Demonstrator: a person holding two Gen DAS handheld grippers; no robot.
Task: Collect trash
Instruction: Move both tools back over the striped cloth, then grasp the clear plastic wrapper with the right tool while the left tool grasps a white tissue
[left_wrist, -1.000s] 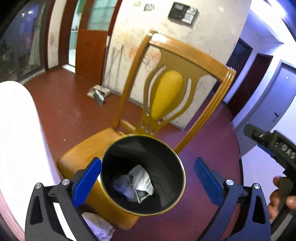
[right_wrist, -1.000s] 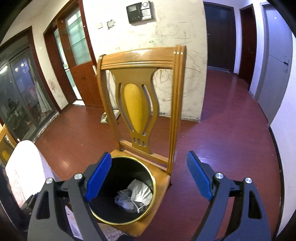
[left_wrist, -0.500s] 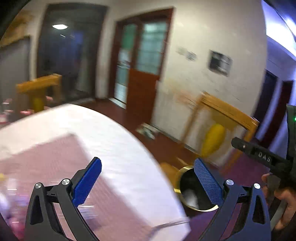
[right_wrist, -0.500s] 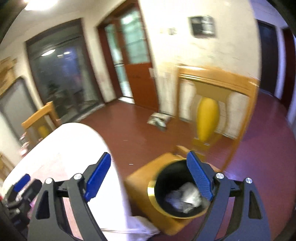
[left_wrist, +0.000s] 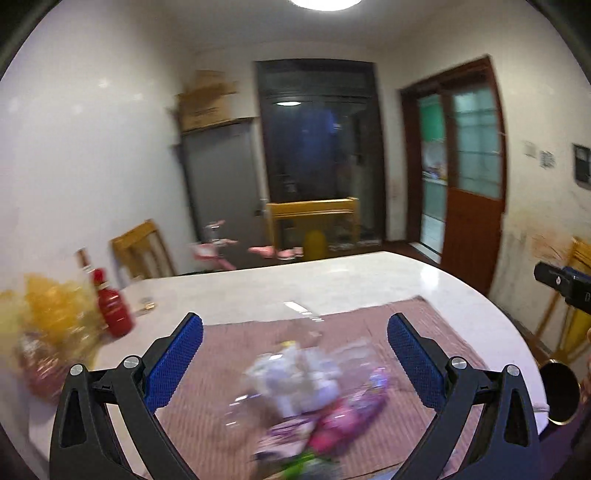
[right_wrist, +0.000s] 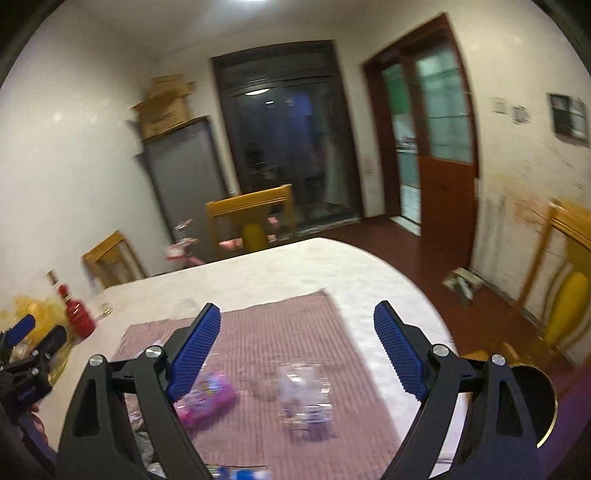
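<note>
Both your grippers are spread and empty; the blurred wrapper pile (left_wrist: 314, 398) lies just below your left gripper (left_wrist: 293, 360), nearer than your right gripper (right_wrist: 295, 350).

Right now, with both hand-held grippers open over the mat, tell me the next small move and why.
Probably lower the right hand-held gripper onto the clear plastic wrapper lying on the striped mat. Its jaws are open, empty and roughly above it, and the bin sits just right.
</note>
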